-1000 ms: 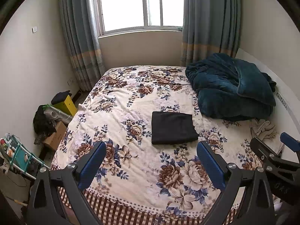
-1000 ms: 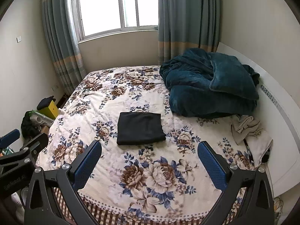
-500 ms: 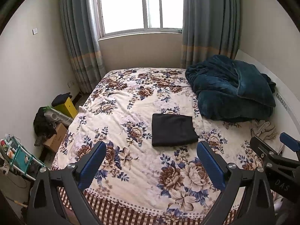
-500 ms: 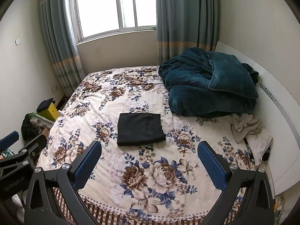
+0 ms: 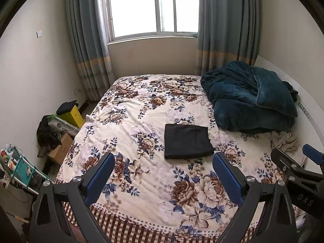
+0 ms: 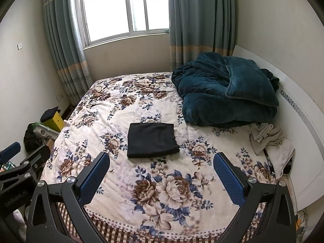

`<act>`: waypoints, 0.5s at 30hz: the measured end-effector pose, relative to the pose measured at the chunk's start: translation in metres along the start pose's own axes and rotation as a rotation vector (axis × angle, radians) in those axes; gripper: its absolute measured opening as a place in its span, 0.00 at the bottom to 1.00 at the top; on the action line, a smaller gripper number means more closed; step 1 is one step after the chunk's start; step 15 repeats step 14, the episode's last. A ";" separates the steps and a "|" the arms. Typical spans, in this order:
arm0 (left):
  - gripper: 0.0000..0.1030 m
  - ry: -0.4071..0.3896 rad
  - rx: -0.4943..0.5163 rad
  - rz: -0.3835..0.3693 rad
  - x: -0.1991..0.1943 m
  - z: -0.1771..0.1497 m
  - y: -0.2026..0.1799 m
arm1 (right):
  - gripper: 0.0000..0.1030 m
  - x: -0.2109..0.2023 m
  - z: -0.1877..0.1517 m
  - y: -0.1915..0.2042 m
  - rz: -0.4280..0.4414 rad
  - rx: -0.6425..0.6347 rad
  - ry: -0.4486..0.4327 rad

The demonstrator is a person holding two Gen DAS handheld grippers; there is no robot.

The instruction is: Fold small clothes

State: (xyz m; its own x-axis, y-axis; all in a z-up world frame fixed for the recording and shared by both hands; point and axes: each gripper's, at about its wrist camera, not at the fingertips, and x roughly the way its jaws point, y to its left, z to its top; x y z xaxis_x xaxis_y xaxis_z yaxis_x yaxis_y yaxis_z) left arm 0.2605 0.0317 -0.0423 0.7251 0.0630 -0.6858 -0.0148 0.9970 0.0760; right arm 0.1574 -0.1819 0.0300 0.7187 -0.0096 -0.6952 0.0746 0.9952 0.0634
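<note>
Both tools are held above the near edge of the bed, and each has its jaws spread wide with nothing between them: the left gripper (image 5: pixel 163 175) and beside it the right gripper (image 6: pixel 161 174). Straight ahead of them, well apart from the fingertips, a black garment (image 5: pixel 187 141) lies flat on the floral bedspread (image 5: pixel 129 125) as a neat folded rectangle, a little wider than it is deep, with its long axis running left to right across the bed. From the left tool it sits slightly to the right of centre, and from the right tool slightly to the left, so it lies between the two and neither looks clearly nearer. To my eye this piece is already folded, so the coming move is probably a reach toward the crumpled pale cloth (image 6: pixel 265 137) near the white headboard (image 6: pixel 299 125), which is on the right gripper's side. Behind it a dark teal blanket (image 6: pixel 224 89) is heaped. Farther away are the window (image 5: pixel 151 8) and the grey-blue curtains (image 5: pixel 226 26).
</note>
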 end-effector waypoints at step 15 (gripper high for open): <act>0.96 -0.034 -0.011 0.000 -0.010 -0.004 -0.004 | 1.00 -0.003 -0.003 0.002 -0.007 0.010 -0.002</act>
